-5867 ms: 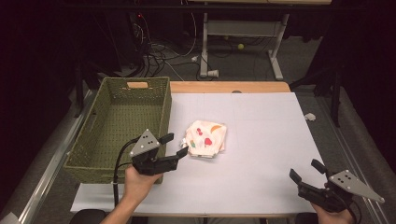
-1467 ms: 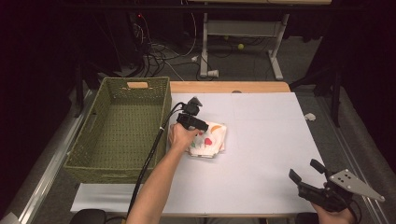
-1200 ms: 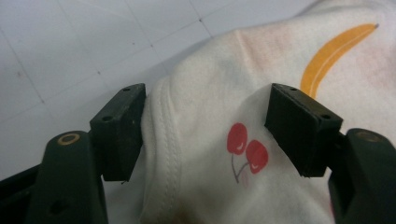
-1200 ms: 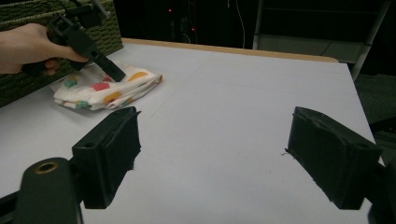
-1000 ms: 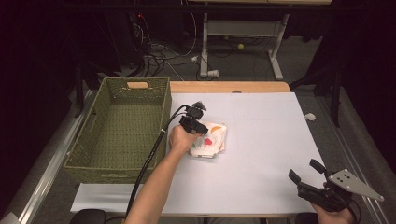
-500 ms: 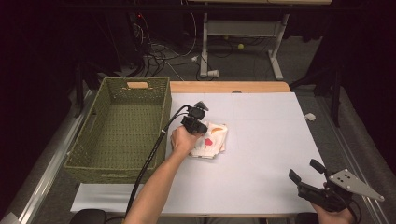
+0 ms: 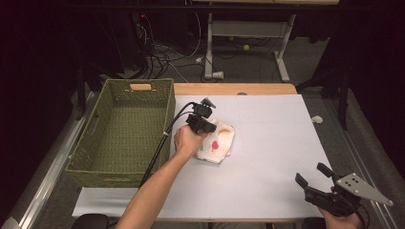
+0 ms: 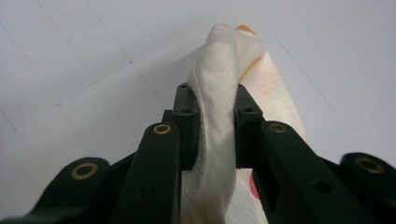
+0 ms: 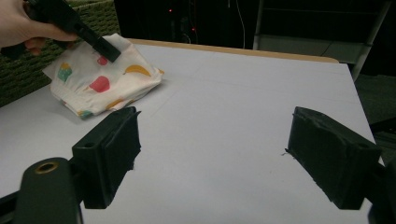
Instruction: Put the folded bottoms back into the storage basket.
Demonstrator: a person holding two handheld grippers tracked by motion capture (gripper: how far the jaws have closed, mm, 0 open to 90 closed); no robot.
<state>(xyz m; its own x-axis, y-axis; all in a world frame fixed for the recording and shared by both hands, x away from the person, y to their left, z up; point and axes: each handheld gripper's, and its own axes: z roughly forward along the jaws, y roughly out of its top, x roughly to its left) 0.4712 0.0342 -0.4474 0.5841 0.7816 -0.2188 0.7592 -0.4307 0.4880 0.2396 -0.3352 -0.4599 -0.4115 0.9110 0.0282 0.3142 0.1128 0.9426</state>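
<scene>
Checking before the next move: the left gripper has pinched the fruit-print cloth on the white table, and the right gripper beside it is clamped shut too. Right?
Not quite. The right gripper stands open with nothing between its jaws, as the right gripper view shows. The rest holds: the left gripper is shut on the fruit-print cloth on the white table.

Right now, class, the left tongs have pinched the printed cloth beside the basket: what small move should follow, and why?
Probably lift the cloth clear of the table, then carry it left toward the green basket. The left tongs are clamped on a raised fold of it, while most of the cloth lies on the table. The right tongs stand open, holding nothing.
</scene>
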